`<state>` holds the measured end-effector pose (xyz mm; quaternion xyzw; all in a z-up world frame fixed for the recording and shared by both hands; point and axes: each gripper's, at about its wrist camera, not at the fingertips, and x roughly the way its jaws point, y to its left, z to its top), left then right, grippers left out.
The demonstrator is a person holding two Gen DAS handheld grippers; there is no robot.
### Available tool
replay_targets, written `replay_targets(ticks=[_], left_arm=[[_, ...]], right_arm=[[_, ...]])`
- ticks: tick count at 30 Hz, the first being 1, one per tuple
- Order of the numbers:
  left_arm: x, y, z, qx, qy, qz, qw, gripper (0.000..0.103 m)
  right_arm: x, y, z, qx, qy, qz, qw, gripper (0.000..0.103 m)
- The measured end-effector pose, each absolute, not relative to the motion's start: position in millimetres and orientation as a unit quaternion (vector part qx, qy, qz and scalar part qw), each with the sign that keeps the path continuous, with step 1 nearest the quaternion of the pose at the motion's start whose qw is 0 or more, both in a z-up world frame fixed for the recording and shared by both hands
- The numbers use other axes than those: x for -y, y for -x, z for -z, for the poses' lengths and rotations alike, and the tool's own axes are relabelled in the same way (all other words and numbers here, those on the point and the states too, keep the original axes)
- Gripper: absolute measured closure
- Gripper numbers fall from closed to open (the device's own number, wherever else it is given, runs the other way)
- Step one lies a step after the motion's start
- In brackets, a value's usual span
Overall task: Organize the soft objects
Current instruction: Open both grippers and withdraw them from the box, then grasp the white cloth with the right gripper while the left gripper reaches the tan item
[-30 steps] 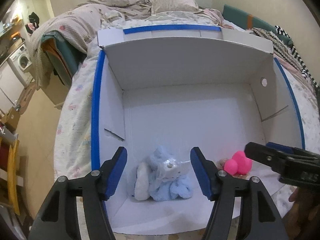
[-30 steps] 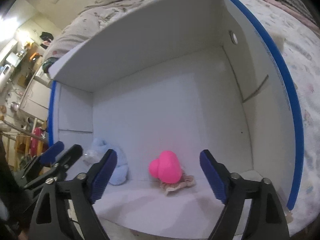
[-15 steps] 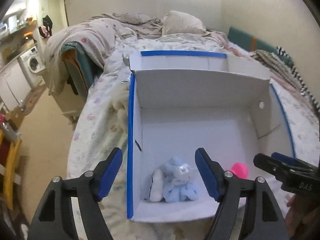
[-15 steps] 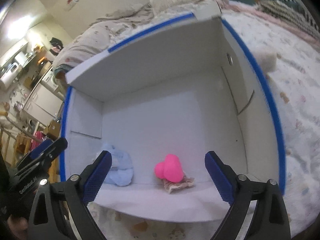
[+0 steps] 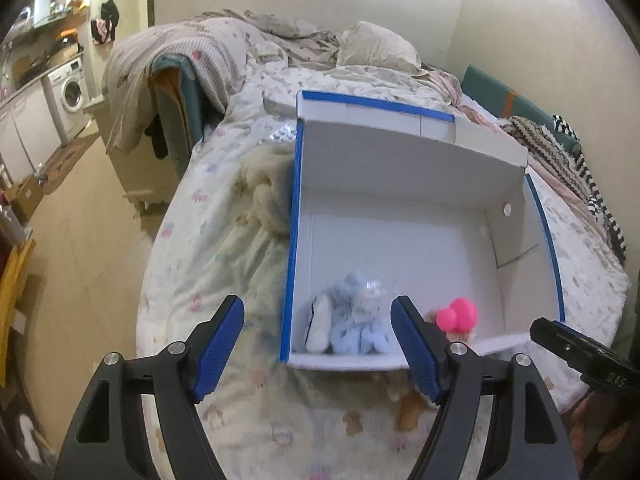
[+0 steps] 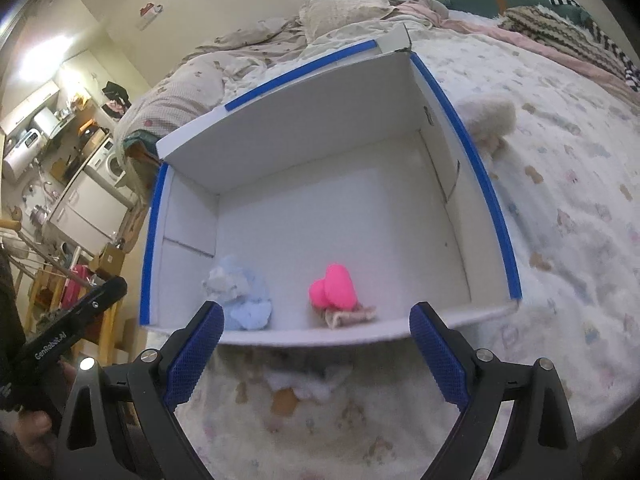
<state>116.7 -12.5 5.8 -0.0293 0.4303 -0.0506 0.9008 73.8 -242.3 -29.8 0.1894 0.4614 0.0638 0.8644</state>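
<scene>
A white cardboard box with blue-taped rims lies on the bed; it also shows in the right wrist view. Inside near its front wall lie a light blue plush and a pink plush on a beige cloth scrap. My left gripper is open and empty, above the box's front left corner. My right gripper is open and empty, above the front wall. A cream fluffy toy lies outside the box's left wall. Another cream fluffy toy lies outside the right wall.
A small white and brown soft item lies on the patterned bedspread just in front of the box. Pillows and rumpled blankets fill the bed's far end. Striped knit throws lie at the right. The floor drops off left.
Both grippers have pulled back and up out of the box, staying open. The box and both plush toys now look smaller and farther away.
</scene>
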Motion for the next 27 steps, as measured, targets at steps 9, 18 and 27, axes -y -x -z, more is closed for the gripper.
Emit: replay_targets(ticks=[9,18,27], left_arm=[[-3.0,-85.5,7.8,-0.456,0.054,0.045,0.887,0.029],[-24.2,-76.9,27.1,-0.486,0.066,0.026,0.871,0.029],[-30.6,-82.3,41.9,-0.513,0.077,0.019,0.855,0.029]], right_arm=[[242.3,-45.5,42.6,-0.478,-0.208,-0.068,0.851,0.003],[237.0,-56.1,70.2,-0.521,-0.246,-0.075,0.814,0.003],[211.0,-79.4,130.2,-0.604,-0.276,-0.062,0.745,0.012]])
